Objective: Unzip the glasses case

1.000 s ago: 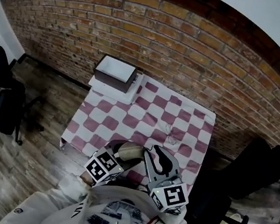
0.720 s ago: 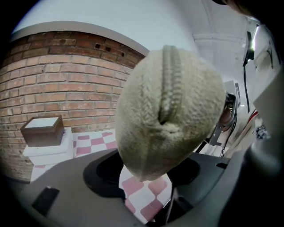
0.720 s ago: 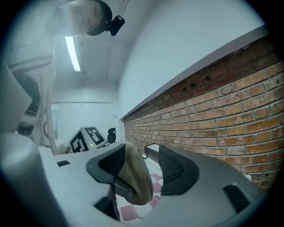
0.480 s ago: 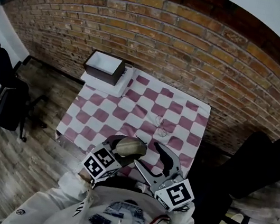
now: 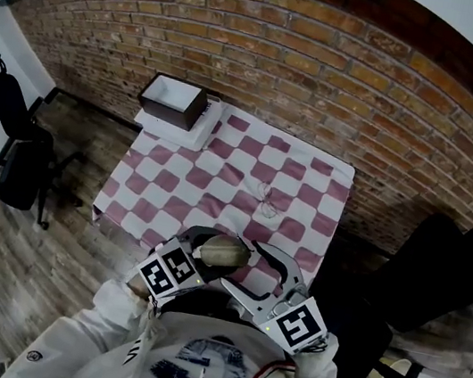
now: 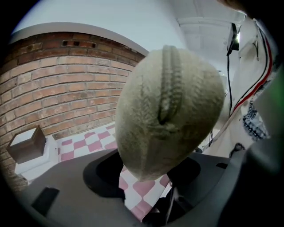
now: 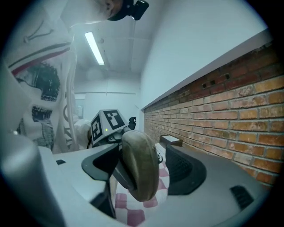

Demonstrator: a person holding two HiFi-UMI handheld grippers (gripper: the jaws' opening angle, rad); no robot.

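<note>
A beige, fuzzy glasses case is held in the air over the near edge of the checkered table. My left gripper is shut on one end of it. In the left gripper view the case fills the middle, with its zipper seam running up its face. My right gripper comes in from the right. Its jaws have just been opening and now stand wide on either side of the case's other end. A gap shows between the right-hand pad and the case.
A red-and-white checkered cloth covers the table, with a small thin-framed pair of glasses lying on it. A dark brown box sits at the far left corner. An office chair stands left, a brick wall behind.
The right gripper's jaws have spread from nearly closed to wide apart, and it has swung in around the case's end. The left gripper with the case has shifted slightly right.
</note>
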